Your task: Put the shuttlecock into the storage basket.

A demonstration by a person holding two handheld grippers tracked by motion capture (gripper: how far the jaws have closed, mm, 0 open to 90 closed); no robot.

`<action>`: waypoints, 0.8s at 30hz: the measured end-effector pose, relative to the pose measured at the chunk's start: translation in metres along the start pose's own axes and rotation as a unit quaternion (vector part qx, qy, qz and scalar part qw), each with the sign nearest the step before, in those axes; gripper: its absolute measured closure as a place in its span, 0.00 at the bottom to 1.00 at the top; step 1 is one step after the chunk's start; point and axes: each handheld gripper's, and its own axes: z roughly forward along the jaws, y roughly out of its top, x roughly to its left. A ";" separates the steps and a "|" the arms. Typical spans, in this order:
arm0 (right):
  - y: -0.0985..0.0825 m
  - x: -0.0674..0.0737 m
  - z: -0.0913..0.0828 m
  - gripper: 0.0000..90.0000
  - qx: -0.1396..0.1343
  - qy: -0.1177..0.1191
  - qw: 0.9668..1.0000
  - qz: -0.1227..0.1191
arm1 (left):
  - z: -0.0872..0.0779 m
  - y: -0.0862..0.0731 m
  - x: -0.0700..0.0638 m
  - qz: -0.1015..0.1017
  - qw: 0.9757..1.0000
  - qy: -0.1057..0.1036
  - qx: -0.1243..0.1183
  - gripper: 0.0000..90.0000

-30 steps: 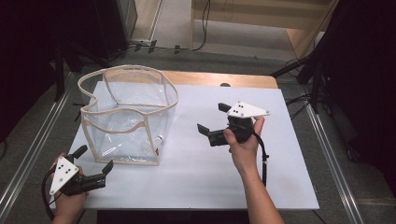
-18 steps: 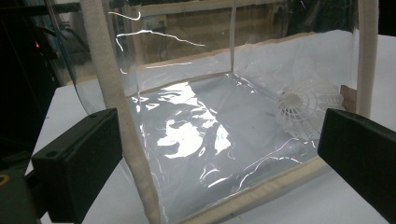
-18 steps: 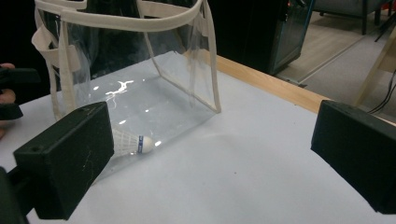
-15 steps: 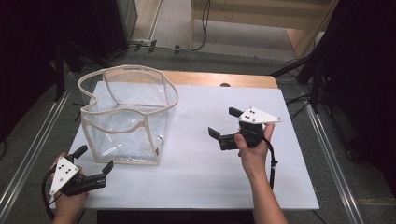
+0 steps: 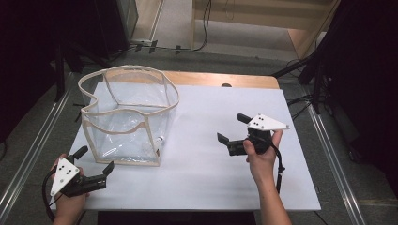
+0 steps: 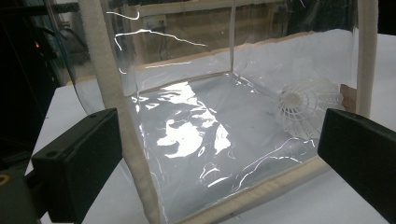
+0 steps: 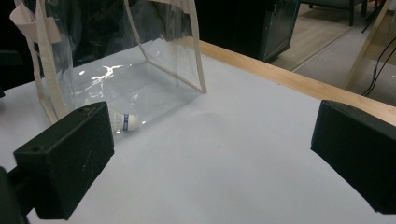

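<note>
A clear plastic bag (image 5: 126,115) with cream trim stands open-topped on the left of the white table (image 5: 206,183). A white shuttlecock (image 5: 160,140) lies inside it at the near right bottom corner. In the left gripper view the shuttlecock (image 6: 308,105) lies behind the bag's clear wall (image 6: 187,130); in the right gripper view its cork (image 7: 125,122) points toward me. My left gripper (image 5: 95,159) is open, just in front of the bag's near left corner, holding nothing. My right gripper (image 5: 233,127) is open and empty over bare table, well right of the bag.
A wooden strip (image 5: 225,79) runs along the table's far edge. Metal rails (image 5: 338,168) flank the table, with dark stands and cables on the floor beyond. Bare white table lies between the bag and the right gripper.
My right gripper has drawn away from the bag, to the right and slightly nearer the person. The left gripper, bag and shuttlecock have stayed put.
</note>
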 end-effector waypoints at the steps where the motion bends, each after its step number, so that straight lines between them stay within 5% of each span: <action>1: -0.001 -0.001 -0.001 0.00 -0.001 0.000 1.000 0.000 | 0.000 0.000 0.000 0.000 1.000 0.000 0.000 0.00; 24: -0.030 -0.015 -0.021 0.00 0.001 -0.013 1.000 0.002 | 0.000 0.000 0.001 -0.005 1.000 0.001 -0.001 0.00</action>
